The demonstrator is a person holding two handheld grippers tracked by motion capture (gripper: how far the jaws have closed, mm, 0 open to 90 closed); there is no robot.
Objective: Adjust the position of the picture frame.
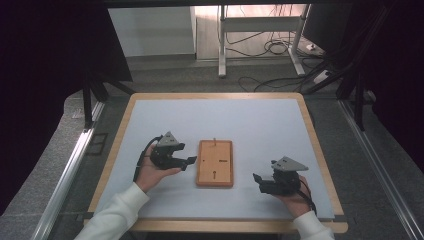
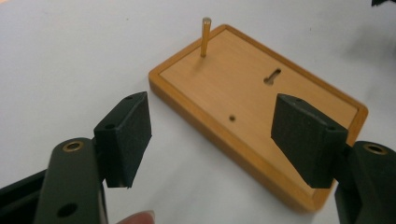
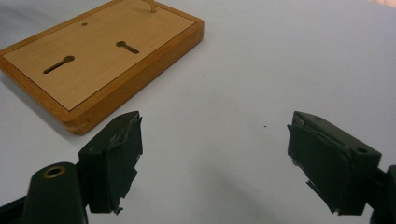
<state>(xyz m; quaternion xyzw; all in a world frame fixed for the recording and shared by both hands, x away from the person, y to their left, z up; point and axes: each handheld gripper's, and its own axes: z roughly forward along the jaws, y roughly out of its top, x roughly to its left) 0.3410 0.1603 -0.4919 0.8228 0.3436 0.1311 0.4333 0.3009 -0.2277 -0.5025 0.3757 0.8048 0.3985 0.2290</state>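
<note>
Black pads (image 2: pixel 125 137) of the left gripper (image 1: pixel 176 158) are standing wide apart with nothing between them, beside the wooden board (image 1: pixel 215 163) lying mid-table (image 1: pixel 260 120). Right gripper (image 1: pixel 264 182) is also gaping empty. Stiff and fairly light, the board is probably best gripped across its raised rim; its thin upright peg (image 2: pixel 205 37) looks fragile.

A wooden board (image 1: pixel 215 163) with a thin peg is lying mid-bench (image 1: pixel 250 120). The left gripper (image 1: pixel 186 162) is hovering just beside its left edge, jaws apart; the right gripper (image 1: pixel 258 179) is waiting near its right side.
</note>
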